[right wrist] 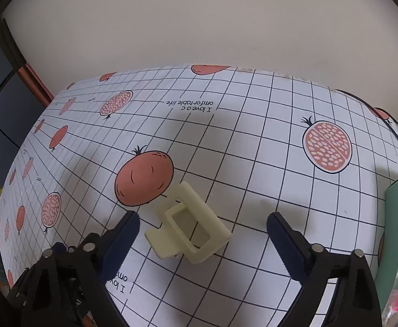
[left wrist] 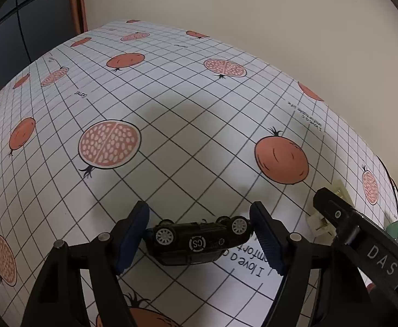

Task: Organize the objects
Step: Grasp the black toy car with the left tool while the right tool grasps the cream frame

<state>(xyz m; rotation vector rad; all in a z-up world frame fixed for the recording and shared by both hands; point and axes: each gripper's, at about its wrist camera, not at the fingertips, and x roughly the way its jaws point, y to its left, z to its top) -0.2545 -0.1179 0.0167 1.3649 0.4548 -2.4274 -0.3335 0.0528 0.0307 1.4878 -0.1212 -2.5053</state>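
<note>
Pomegranate-print tablecloth (left wrist: 188, 125) lies under you; your left gripper (left wrist: 199, 234) clamps a toy car (left wrist: 199, 241), your right gripper (right wrist: 203, 241) spreads wide around a cream hair clip (right wrist: 189, 226), green box (right wrist: 396, 234) nearby.

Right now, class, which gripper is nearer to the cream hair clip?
Right. The right gripper is open with the hair clip lying between its fingers; the left gripper is off to the side, around the toy car.

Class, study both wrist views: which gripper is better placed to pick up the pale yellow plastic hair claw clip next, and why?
The right gripper. Its open fingers straddle the pale yellow plastic hair claw clip; the left gripper already has the upturned black toy car between its fingers.
</note>
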